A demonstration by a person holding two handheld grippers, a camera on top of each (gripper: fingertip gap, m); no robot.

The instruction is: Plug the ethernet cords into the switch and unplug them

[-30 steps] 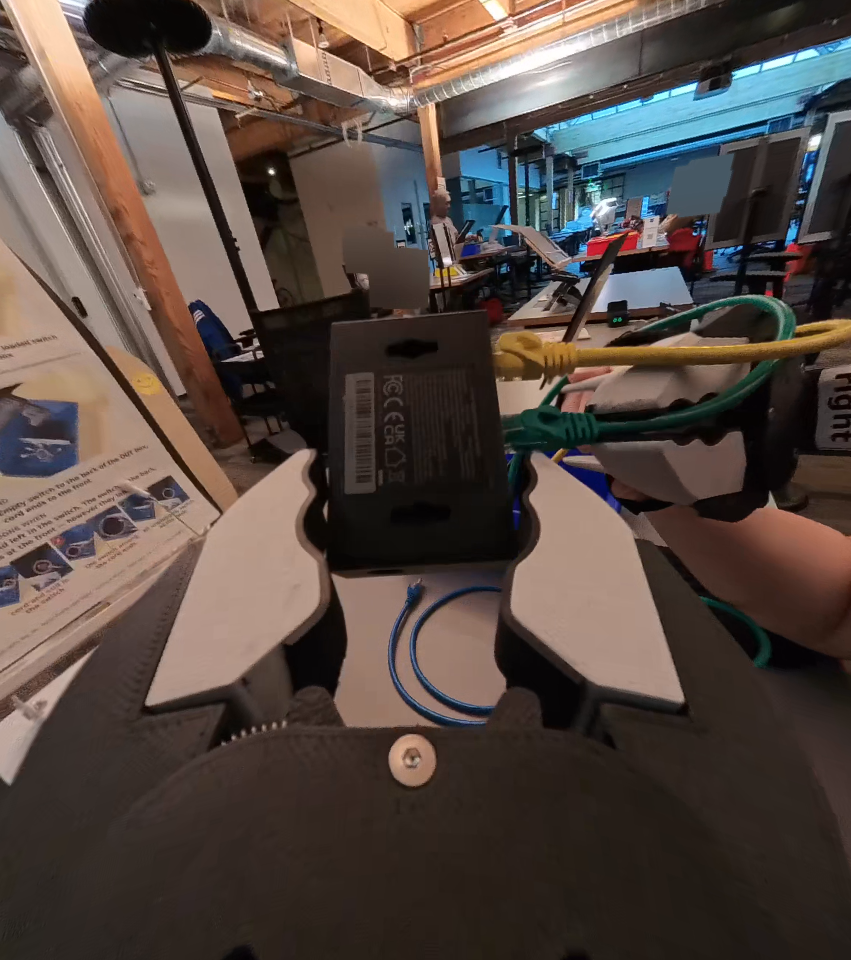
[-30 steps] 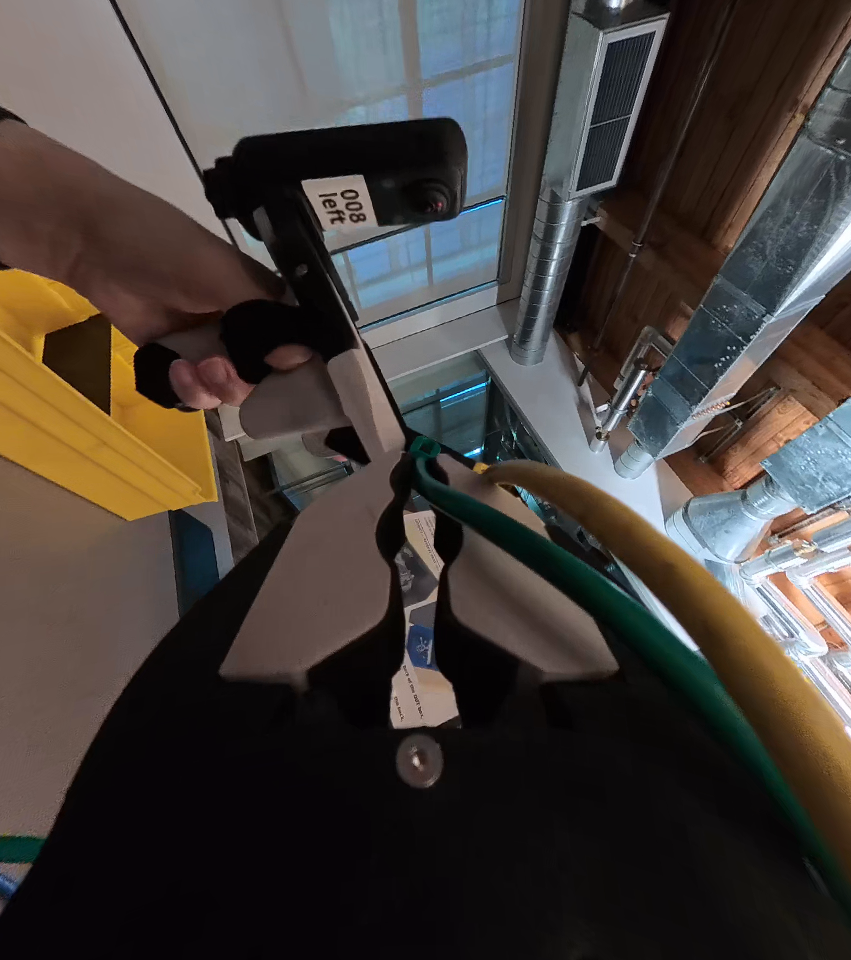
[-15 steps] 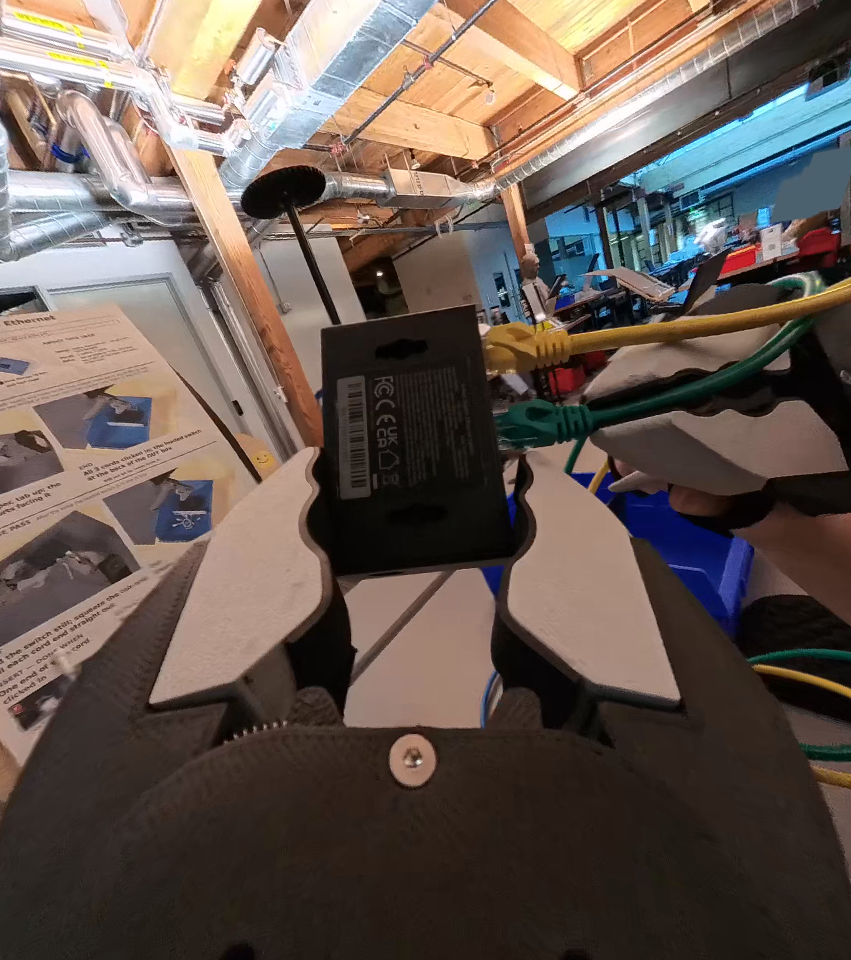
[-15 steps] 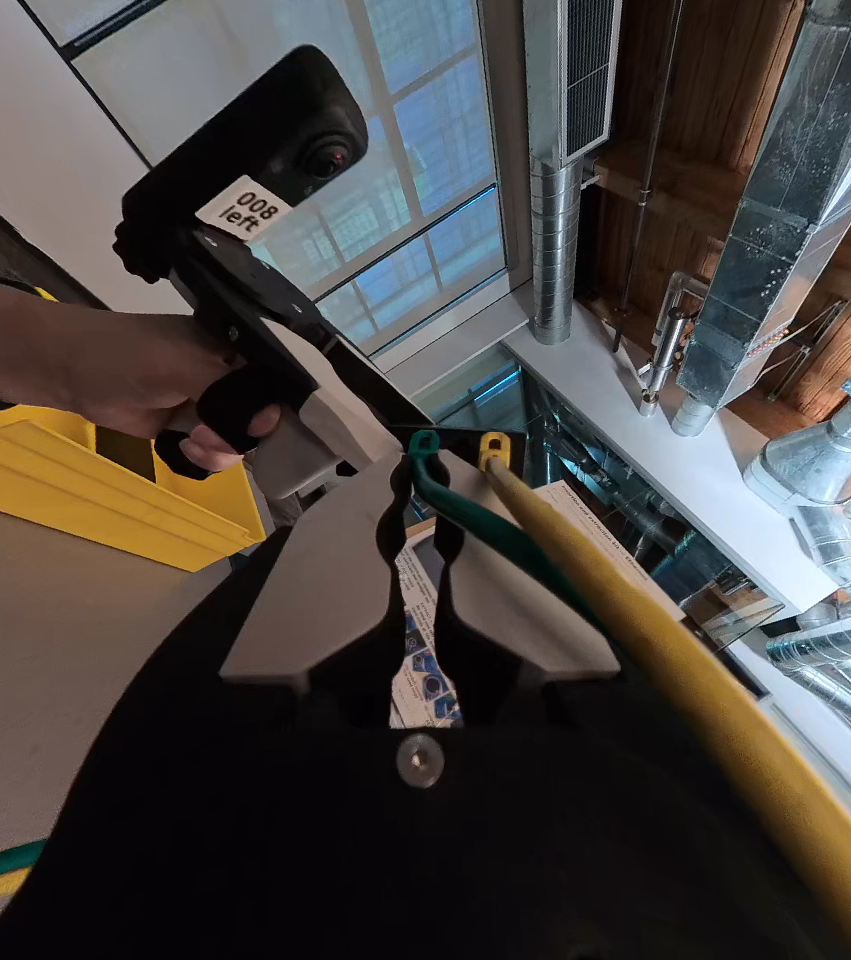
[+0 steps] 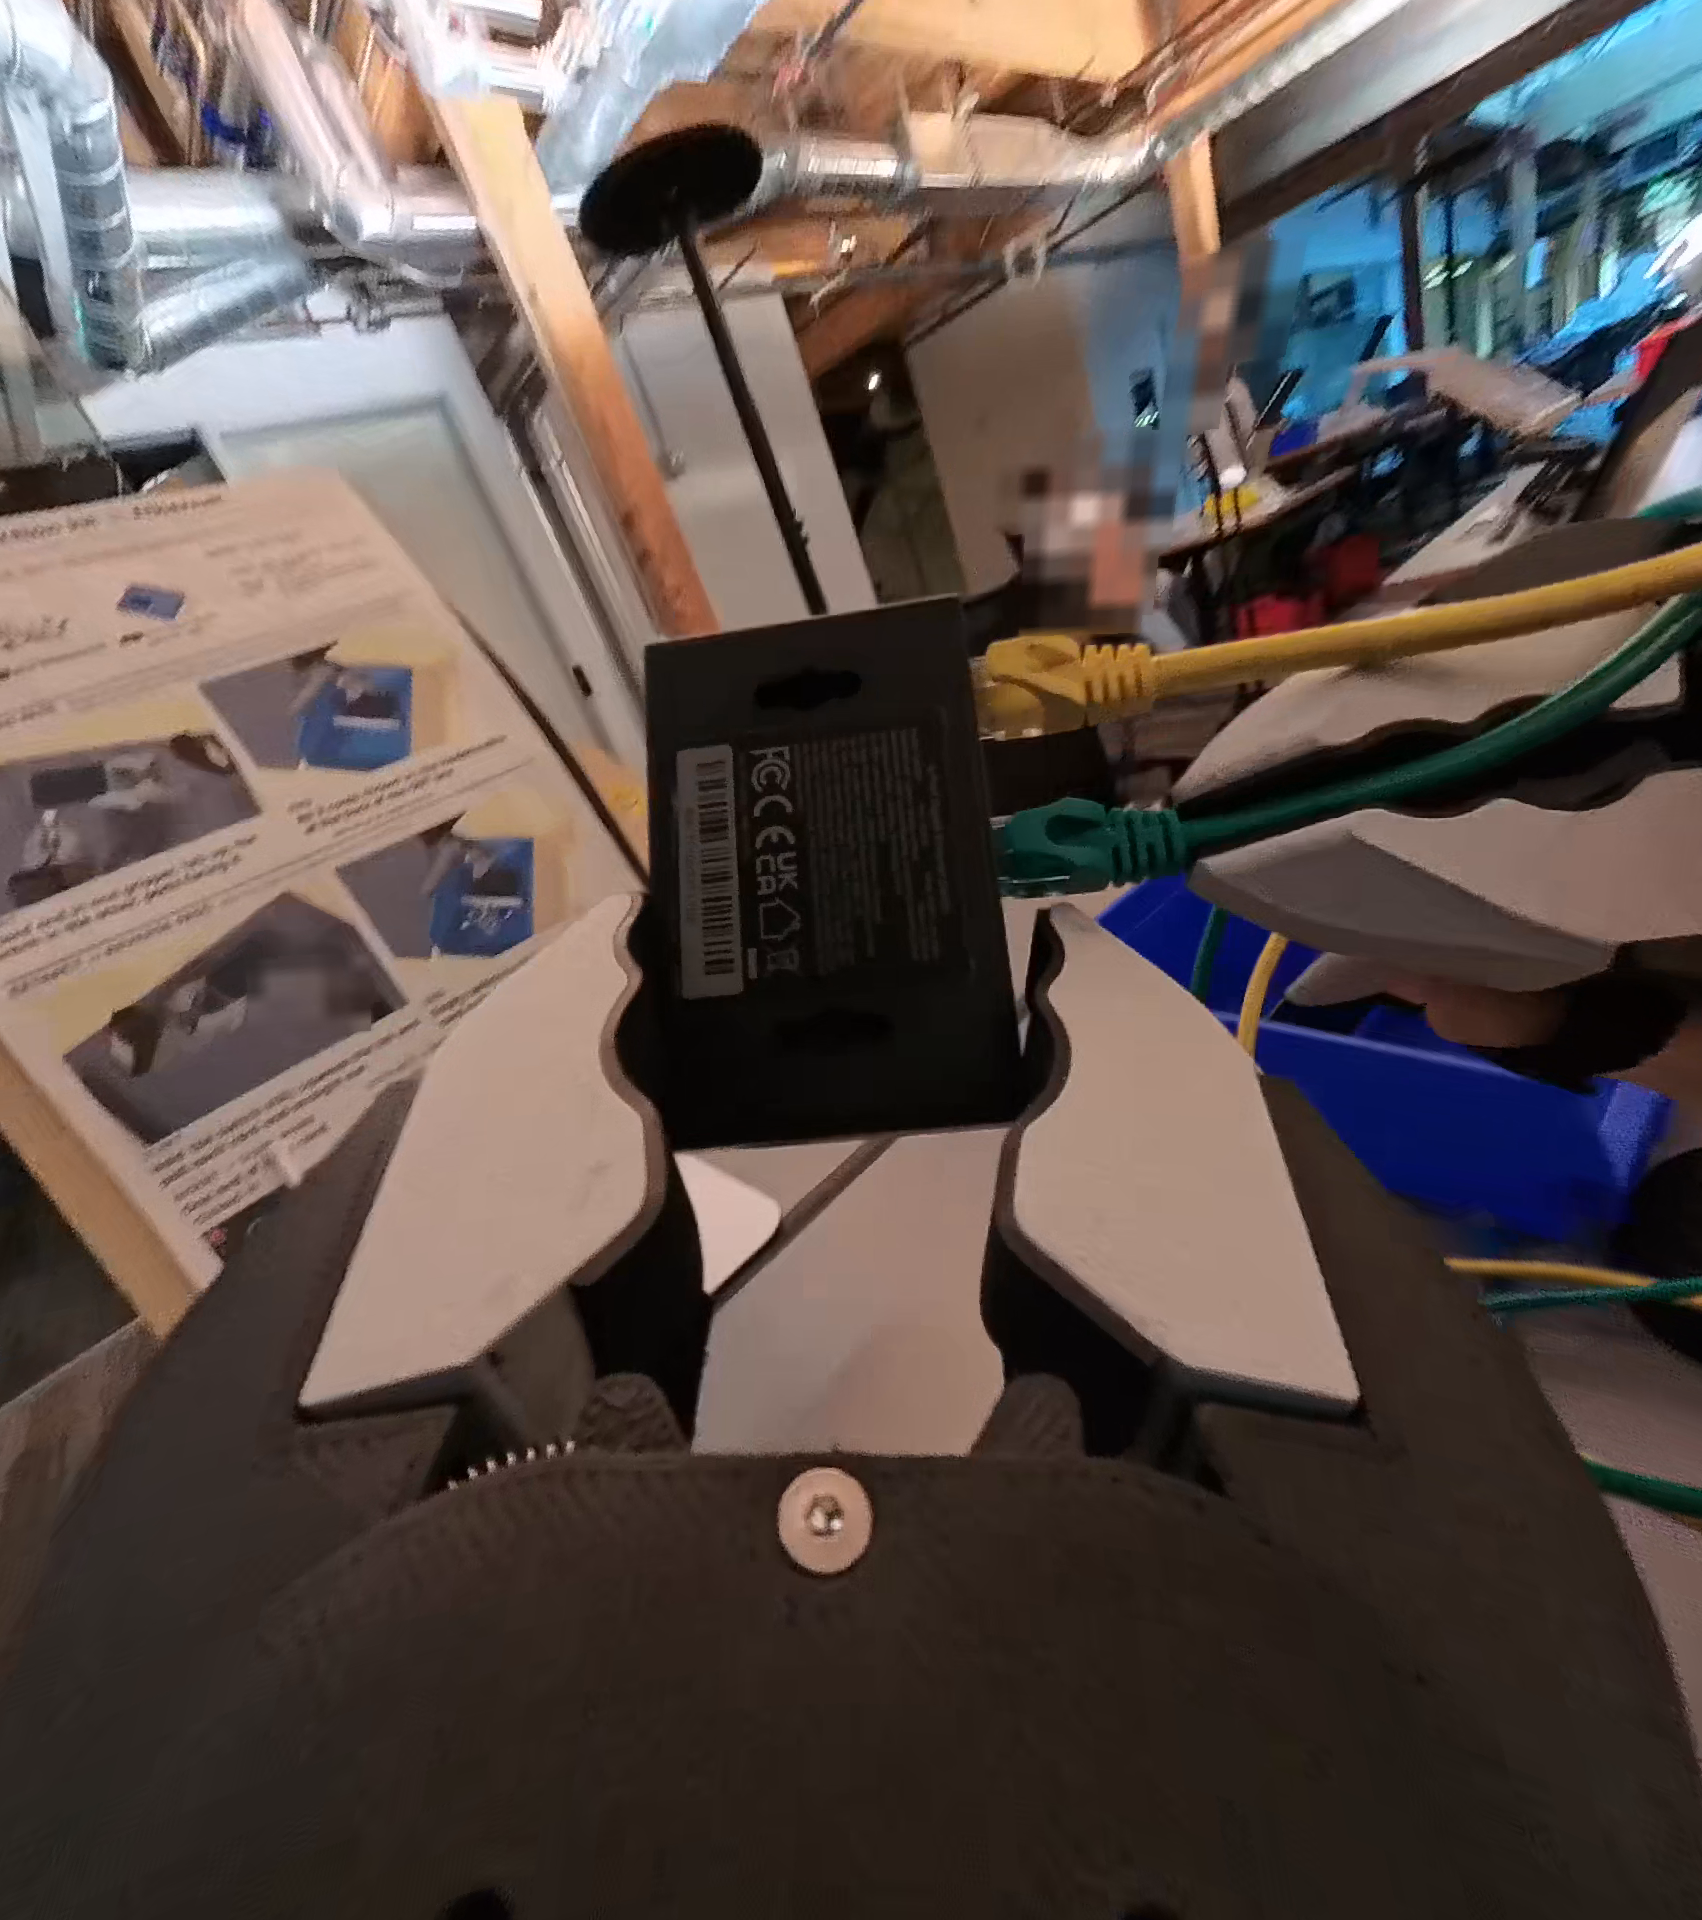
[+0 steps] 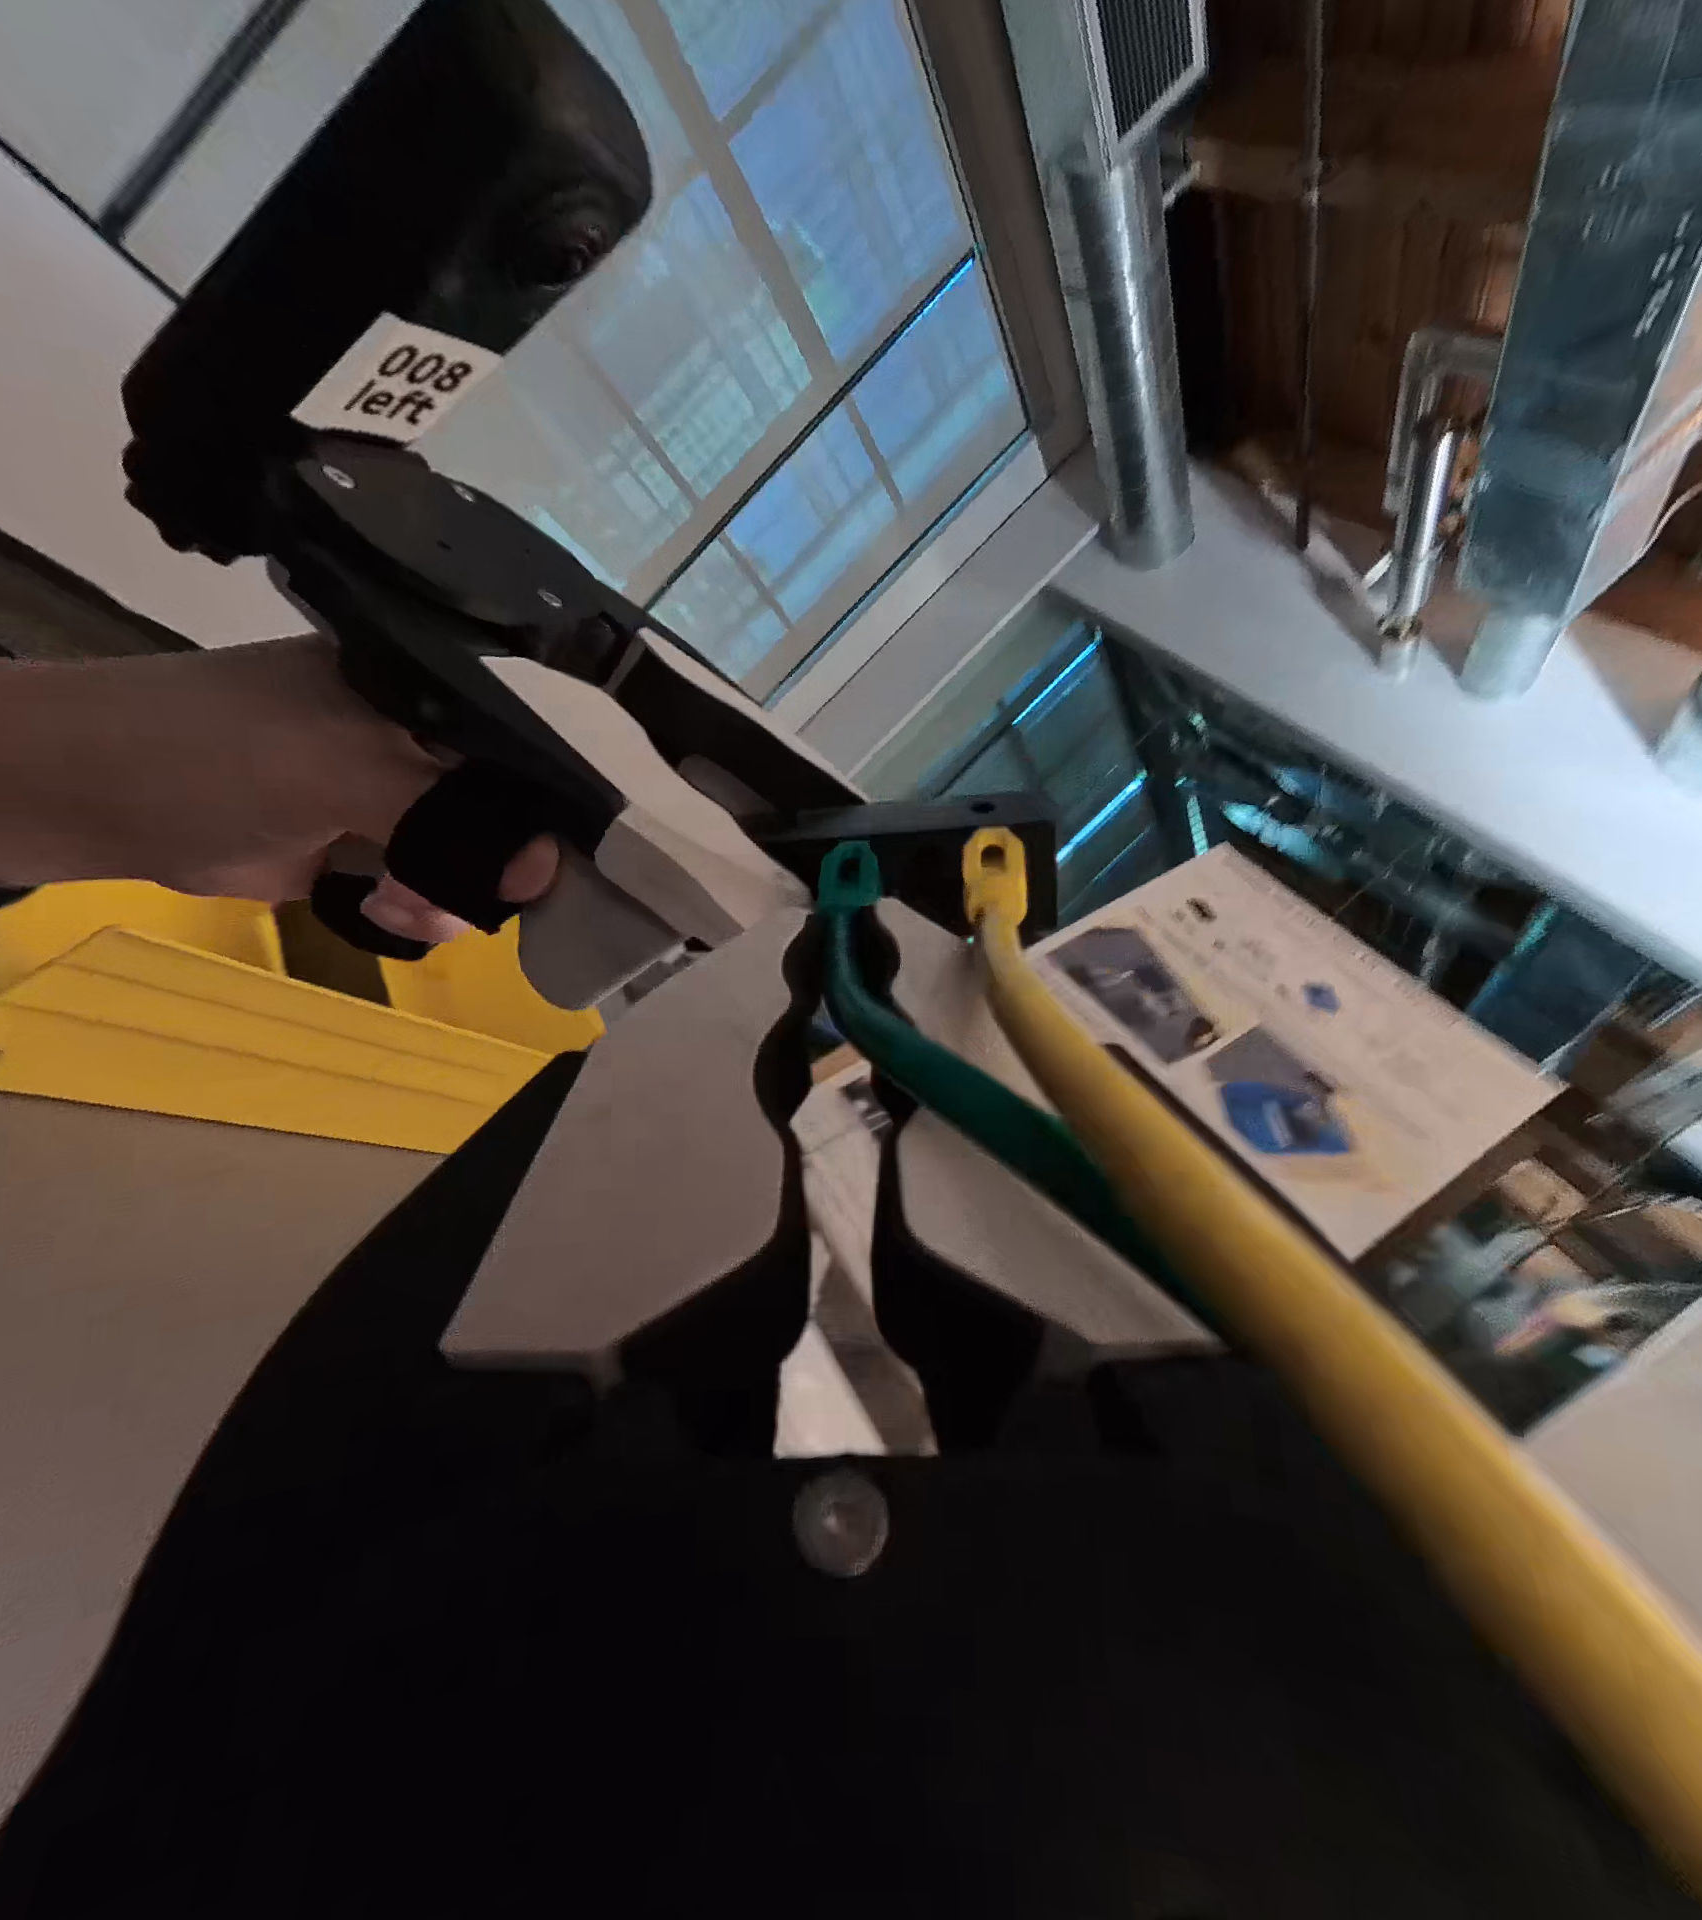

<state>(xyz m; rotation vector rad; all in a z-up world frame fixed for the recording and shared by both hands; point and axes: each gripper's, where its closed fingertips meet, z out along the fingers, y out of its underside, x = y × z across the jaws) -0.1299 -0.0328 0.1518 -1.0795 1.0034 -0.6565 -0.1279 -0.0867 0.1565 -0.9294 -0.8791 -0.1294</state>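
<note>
left gripper [image 5: 831, 997] clamping switch [image 5: 826, 873], right gripper [image 6: 842, 997] pinching green cord [image 6: 930, 1060] — plugged in

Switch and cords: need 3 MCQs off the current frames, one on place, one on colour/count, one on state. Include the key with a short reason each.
1. Where is the switch?
A. Lying in the blue bin
B. Clamped between the left gripper's fingers, held up off the table
C. Inside the yellow bin

2. Which cord plugs sit at the switch's ports?
A. One yellow, one green
B. Two blue
C. One red, one green

3. What is the right gripper doing?
A. Open, holding nothing
B. Shut on the yellow cord
C. Shut on the green cord

Key: B, the left gripper has a finger on each side of the switch. A, the yellow plug and green plug sit side by side at its edge. C, the green cord runs between the closed fingers, while the yellow cord passes outside them.
</note>
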